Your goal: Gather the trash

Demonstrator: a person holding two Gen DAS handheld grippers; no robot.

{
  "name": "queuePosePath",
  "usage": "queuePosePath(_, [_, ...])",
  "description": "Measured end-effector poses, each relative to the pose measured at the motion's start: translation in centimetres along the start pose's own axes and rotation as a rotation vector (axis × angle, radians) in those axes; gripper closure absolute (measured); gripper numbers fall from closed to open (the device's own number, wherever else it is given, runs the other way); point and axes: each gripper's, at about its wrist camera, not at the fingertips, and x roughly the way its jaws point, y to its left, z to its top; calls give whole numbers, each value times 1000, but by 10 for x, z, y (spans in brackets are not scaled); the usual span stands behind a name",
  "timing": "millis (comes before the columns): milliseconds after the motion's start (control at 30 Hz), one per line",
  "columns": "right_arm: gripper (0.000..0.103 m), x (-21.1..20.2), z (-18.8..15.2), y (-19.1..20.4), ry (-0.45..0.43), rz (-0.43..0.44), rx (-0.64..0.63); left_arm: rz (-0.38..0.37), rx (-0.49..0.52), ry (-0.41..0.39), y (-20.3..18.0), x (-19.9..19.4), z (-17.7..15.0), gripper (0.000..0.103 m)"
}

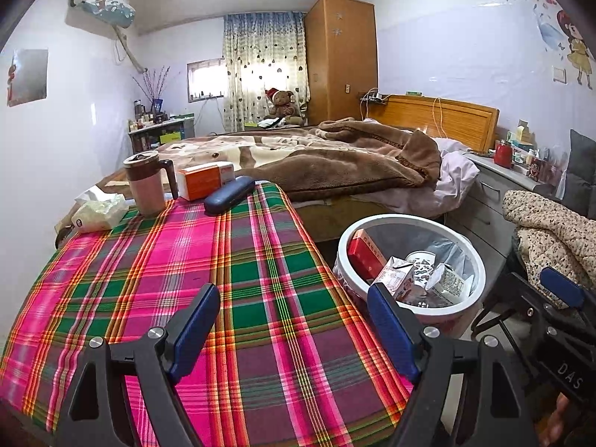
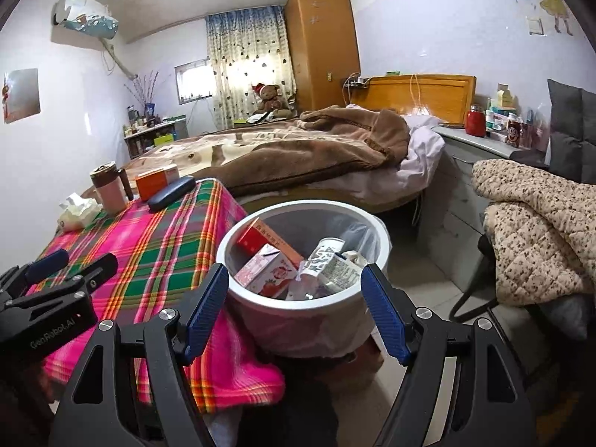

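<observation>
left claw [image 1: 294, 320]: spread, empty, lower centre above plaid worktop [image 1: 238, 260]
right claw [image 2: 294, 309]: spread, empty, over trash bin [image 2: 380, 231]
worktop far end: mug [image 1: 145, 182], orange box [image 1: 203, 180]

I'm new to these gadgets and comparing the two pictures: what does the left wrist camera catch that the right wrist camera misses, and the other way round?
Only the left wrist view shows the near stretch of the plaid tablecloth under the open left gripper.

Only the right wrist view shows the bin's outer wall, the floor beside it and the cloth's hanging edge.

Both show the white trash bin holding cartons, the mug, orange box, dark case, tissue pack, bed and quilted blanket. The right gripper is empty too.
</observation>
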Motion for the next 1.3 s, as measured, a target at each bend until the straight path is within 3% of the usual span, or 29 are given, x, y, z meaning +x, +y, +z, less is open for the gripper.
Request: queuePosePath(1300, [28, -5, -1, 4, -2, -4, 2, 3, -7, 3, 3, -6, 3, 22])
